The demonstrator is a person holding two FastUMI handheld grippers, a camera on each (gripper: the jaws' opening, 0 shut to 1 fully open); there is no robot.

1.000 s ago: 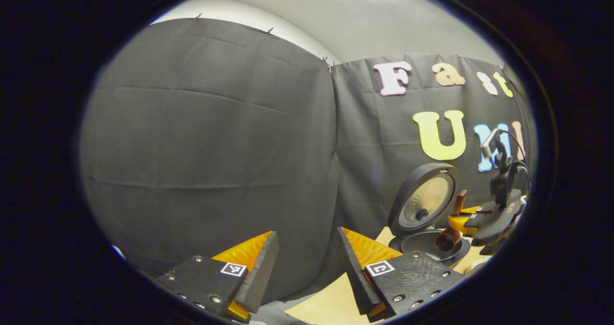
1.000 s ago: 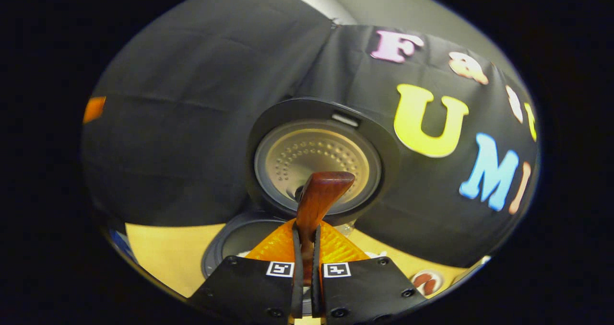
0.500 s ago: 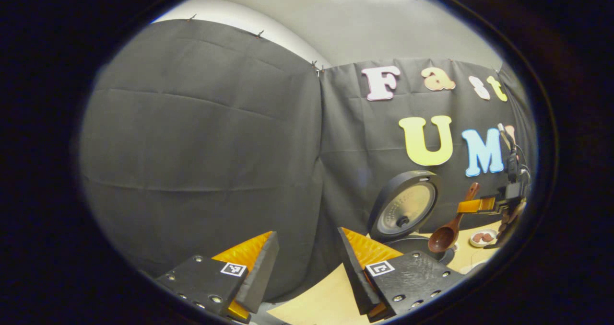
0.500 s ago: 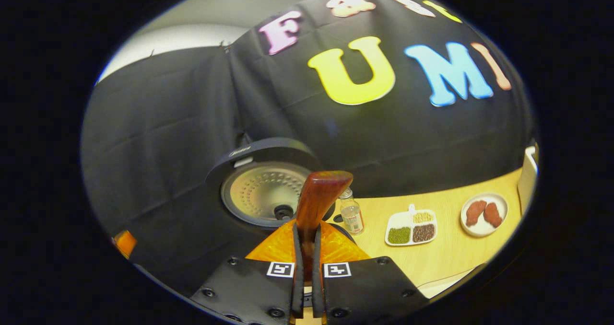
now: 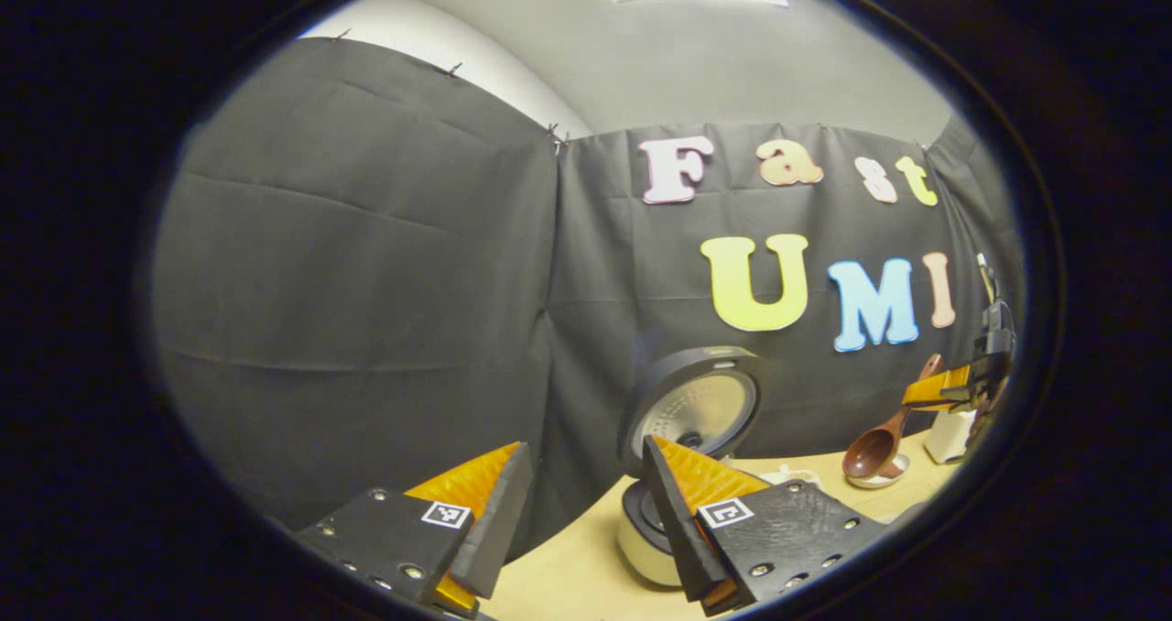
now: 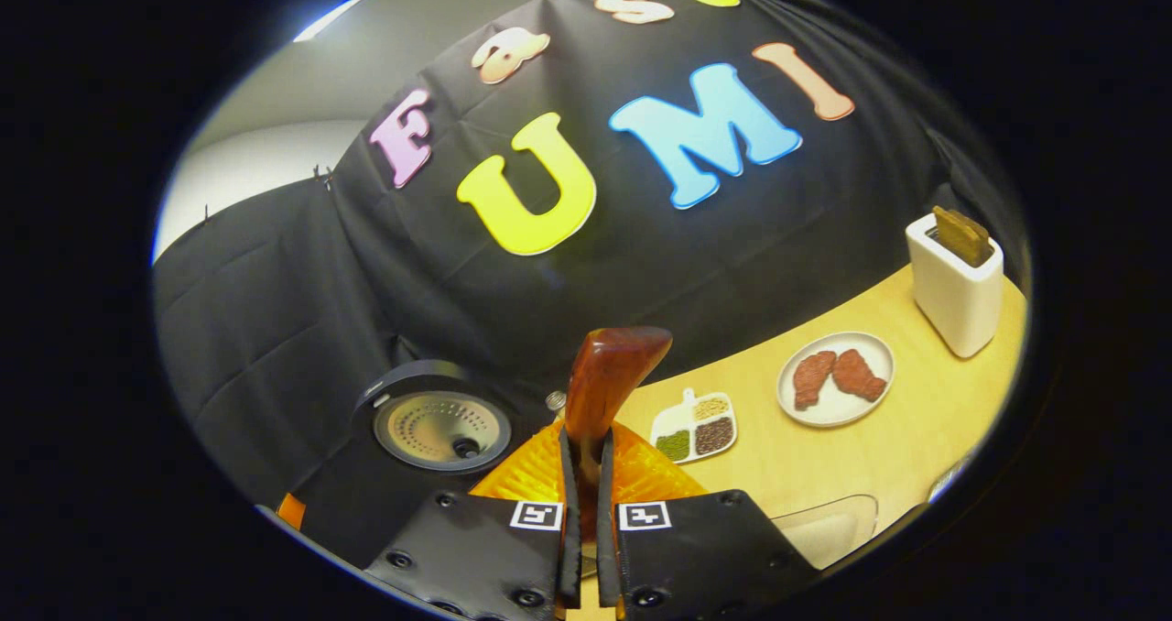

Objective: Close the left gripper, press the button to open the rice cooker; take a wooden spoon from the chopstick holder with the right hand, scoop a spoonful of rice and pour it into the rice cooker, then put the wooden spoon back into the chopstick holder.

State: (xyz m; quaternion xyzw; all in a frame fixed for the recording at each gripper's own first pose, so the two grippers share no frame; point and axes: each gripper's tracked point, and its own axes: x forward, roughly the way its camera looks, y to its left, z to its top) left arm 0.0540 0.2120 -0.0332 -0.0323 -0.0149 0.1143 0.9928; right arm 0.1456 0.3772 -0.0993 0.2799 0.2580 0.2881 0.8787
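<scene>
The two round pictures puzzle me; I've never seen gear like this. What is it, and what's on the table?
A person holds hand-operated tongs in each hand, each carrying a forward-looking camera. In the left gripper view, the left tongs stand open, holding nothing; behind them sits the rice cooker, lid up. In the right gripper view, the right tongs are shut on a wooden spoon. On the table: a divided dish of grains, a plate with two reddish pieces and a white holder.
</scene>
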